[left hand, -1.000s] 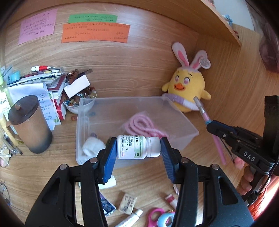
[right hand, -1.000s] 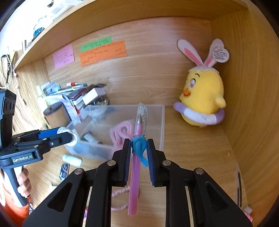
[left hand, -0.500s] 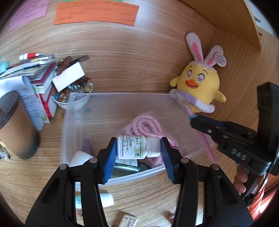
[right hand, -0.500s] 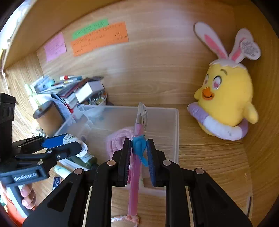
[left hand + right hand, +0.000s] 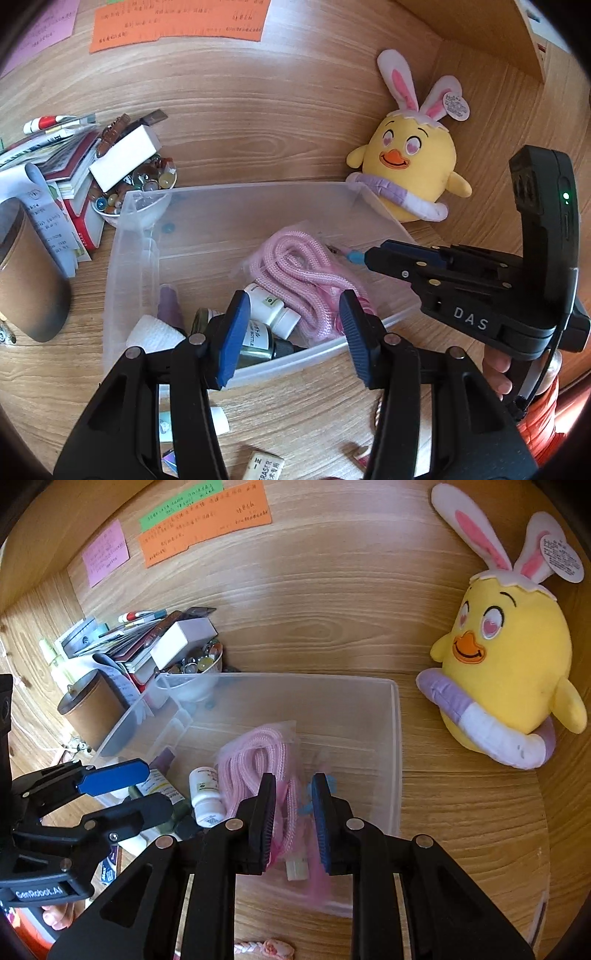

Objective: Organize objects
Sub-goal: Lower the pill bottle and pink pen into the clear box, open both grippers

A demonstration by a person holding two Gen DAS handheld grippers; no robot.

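Both tools hang over the clear bin, each with its fingers parted and nothing between them. Just beyond the left hand-held gripper the white pill bottle lies inside beside the pink rope. Ahead of the right hand-held gripper a pink pen rests in the bin, so sorting seems underway. The wooden worktop sits in a desk alcove, with a yellow chick plush to that gripper's right.
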